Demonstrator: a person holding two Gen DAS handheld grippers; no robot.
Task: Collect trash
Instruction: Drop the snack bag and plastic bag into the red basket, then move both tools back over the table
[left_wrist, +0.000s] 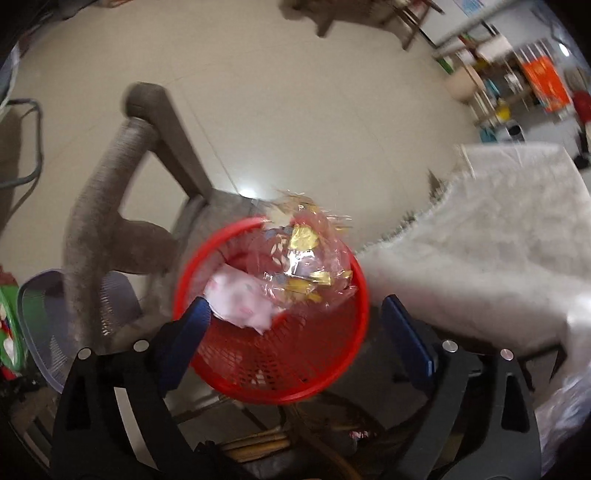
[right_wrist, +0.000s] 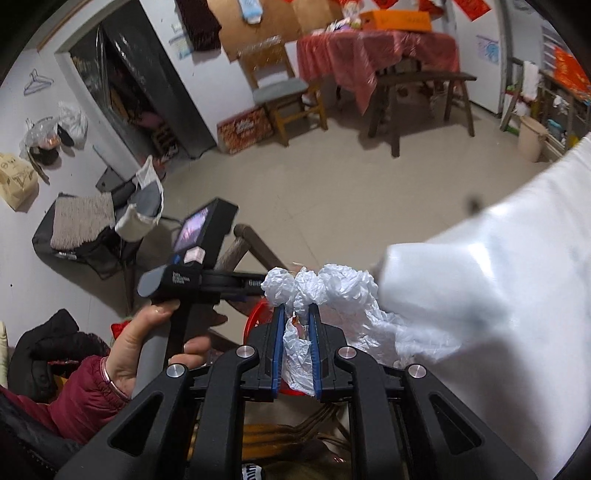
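In the left wrist view a red mesh basket (left_wrist: 280, 365) sits right below my left gripper (left_wrist: 299, 325), which is open with its blue pads (left_wrist: 194, 321) wide apart over the rim. Inside lie a clear wrapper with gold pieces (left_wrist: 306, 258) and crumpled pink-white paper (left_wrist: 240, 299). Nothing is between the left pads. In the right wrist view my right gripper (right_wrist: 296, 317) is shut on a crumpled white plastic bag (right_wrist: 332, 288), which bulges above the fingertips. A bit of the basket's red rim (right_wrist: 255, 314) shows behind it.
The basket appears to rest on a grey wooden chair (left_wrist: 110, 206) beside a white-covered table (left_wrist: 498, 240). A lavender basket (left_wrist: 40, 317) stands at the left. A hand (right_wrist: 147, 343) holds the other tool's handle (right_wrist: 177, 284). A chair, bench and red-clothed table (right_wrist: 376, 51) stand across the floor.
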